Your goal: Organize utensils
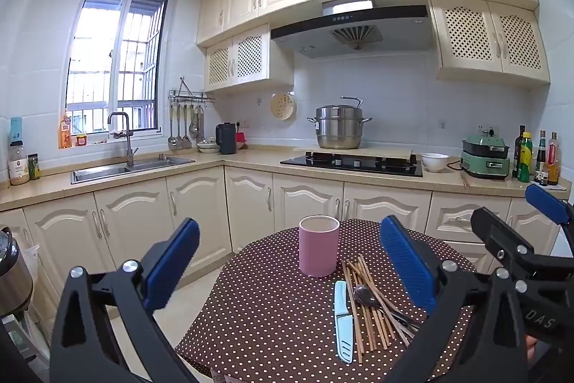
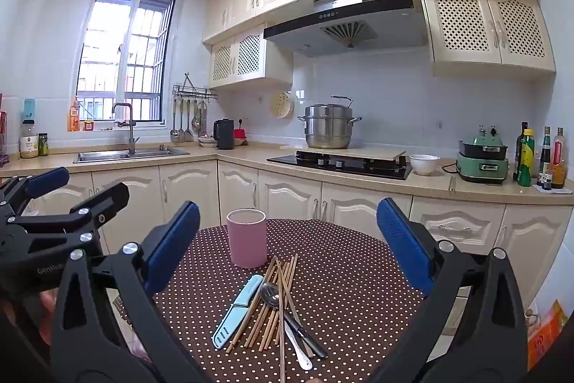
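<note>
Utensils (image 2: 276, 311): all loose in a heap on the dotted table (image 2: 358, 293)
Pink cup (image 2: 247, 237): upright just behind, looks empty
Left gripper (image 1: 287, 271): spread wide, holding nothing
Right gripper (image 2: 287, 253): same
Progress: nothing sorted yet

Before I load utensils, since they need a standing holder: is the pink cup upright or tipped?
Upright: the pink cylindrical cup stands on the dotted tablecloth, rim facing up.

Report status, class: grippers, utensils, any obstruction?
Left hand-held gripper and right hand-held gripper open, empty. Chopsticks, spoon, knife piled beside empty pink holder. Nothing blocking.
</note>
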Available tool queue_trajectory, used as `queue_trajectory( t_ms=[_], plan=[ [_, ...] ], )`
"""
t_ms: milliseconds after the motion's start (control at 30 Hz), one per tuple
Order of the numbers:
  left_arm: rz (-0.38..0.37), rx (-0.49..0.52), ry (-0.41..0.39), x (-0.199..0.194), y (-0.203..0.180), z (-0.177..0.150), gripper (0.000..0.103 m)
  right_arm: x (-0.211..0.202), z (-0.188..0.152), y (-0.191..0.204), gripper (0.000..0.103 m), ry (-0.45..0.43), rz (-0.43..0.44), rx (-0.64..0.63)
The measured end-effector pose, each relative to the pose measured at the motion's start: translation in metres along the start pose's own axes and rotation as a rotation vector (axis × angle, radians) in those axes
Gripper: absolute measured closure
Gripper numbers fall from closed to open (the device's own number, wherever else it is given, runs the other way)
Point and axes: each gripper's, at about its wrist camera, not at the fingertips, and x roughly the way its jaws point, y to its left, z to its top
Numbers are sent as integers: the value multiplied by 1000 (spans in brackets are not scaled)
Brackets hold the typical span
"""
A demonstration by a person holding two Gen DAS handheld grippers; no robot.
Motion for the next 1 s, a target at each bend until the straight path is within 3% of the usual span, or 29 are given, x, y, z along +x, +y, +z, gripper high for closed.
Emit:
queue_trajectory(
  t_ms=[1000],
  plan=[
    [13, -9, 7, 2, 3, 3, 4, 5, 2, 3, 6, 20, 6, 1]
  ],
)
